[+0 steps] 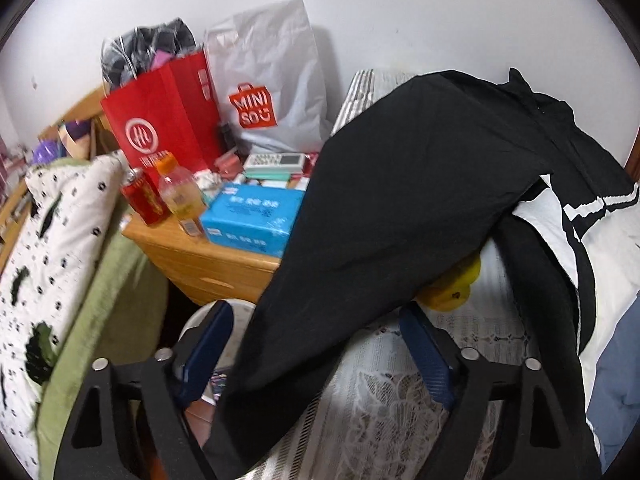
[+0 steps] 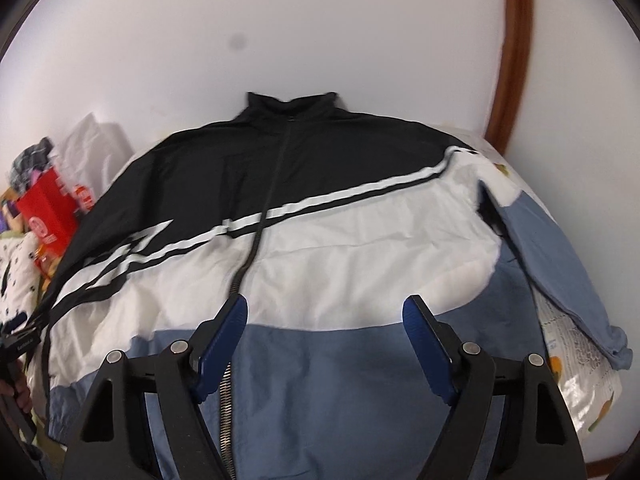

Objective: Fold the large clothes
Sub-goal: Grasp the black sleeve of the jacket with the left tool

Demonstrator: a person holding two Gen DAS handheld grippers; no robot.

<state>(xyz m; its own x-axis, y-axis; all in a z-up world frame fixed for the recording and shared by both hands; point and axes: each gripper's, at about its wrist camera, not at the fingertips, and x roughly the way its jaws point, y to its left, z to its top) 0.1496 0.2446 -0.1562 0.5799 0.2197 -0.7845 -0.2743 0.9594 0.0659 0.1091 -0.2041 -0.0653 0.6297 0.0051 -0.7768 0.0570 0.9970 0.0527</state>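
The right gripper [image 2: 324,316], two black arms tipped with blue pads, hovers with its jaws apart and nothing clamped, above one large zip-front jacket [image 2: 320,240] in black, white and slate-blue panels. The jacket lies spread flat, front up, collar farthest from the gripper; its zip runs under the gripper's left finger, and two white stripes slant across the chest.

The left gripper [image 1: 316,328] also stands open. The jacket's black sleeve [image 1: 400,200] lies draped between its two blue pads, though neither is seen pressing it. Under the sleeve, by the right pad, one yellow object [image 1: 452,292] peeks out on the white lace bedcover [image 1: 400,400].

Beyond the left pad stands one wooden bedside cabinet [image 1: 208,260] carrying one blue tissue pack [image 1: 252,216], one red can [image 1: 142,196], one orange-capped bottle [image 1: 180,196], one red paper bag [image 1: 160,128] and one grey printed bag [image 1: 272,80].
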